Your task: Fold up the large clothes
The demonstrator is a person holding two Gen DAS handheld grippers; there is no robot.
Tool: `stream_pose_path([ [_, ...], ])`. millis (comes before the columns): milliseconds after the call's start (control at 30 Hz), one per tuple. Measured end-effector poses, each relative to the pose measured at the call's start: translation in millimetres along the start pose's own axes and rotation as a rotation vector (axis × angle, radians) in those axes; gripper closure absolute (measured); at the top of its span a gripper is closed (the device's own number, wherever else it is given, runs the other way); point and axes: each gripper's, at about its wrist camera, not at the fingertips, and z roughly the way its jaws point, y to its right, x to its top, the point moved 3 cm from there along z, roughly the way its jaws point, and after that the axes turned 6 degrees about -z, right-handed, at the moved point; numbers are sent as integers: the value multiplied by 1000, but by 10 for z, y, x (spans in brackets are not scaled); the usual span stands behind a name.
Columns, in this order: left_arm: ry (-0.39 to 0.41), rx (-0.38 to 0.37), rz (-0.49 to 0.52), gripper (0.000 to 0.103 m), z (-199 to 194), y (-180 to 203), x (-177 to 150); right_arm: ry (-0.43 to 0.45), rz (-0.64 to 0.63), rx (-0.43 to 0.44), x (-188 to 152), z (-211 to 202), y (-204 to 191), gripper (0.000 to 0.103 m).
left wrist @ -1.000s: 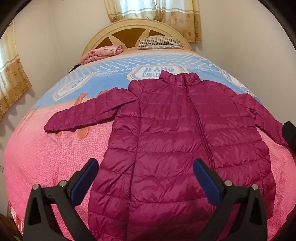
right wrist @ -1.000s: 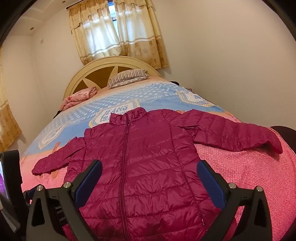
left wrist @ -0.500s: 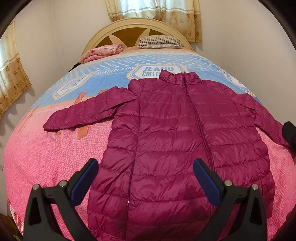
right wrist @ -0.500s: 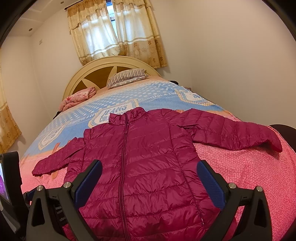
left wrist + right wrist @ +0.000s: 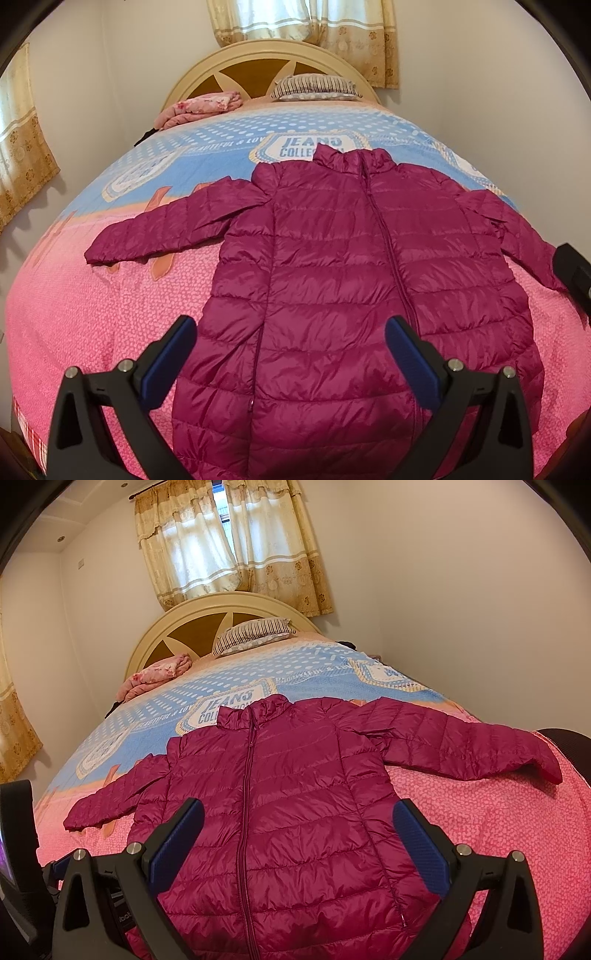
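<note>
A magenta quilted puffer jacket (image 5: pixel 332 266) (image 5: pixel 280 797) lies flat and zipped on the bed, collar toward the headboard, both sleeves spread out sideways. My left gripper (image 5: pixel 291 332) hovers open above the jacket's lower left part, nothing between its blue pads. My right gripper (image 5: pixel 299 816) is open too, held over the lower front of the jacket near the zip. The left sleeve (image 5: pixel 166 229) rests on the pink cover; the right sleeve (image 5: pixel 469 742) reaches toward the bed's right edge.
The bed has a pink and blue printed cover (image 5: pixel 92 314). A striped pillow (image 5: pixel 314 83) and a folded pink blanket (image 5: pixel 199 107) lie by the cream headboard (image 5: pixel 207 624). Walls stand close on both sides. Part of the other gripper's body (image 5: pixel 18 849) shows at the left edge.
Both views have drifted slightly back and up, so a little more of the jacket's hem shows. The jacket has not moved and both grippers stay open.
</note>
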Motion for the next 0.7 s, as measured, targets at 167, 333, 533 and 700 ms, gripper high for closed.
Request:
stream_pose_path([
  [167,1,-2,-1,0,-6,9,0,1,1,-1,-1,0,-3,1],
  [333,2,-2,0,0,-8,8,2,0,2,0,0,-7,-2,1],
  [533,2,-2,1,0,-9,8,0,0,2,-1,0,-7,0,1],
  [700,4,-4,3,0,-14,20,-3,-1,2,-1,2,-6,0,1],
])
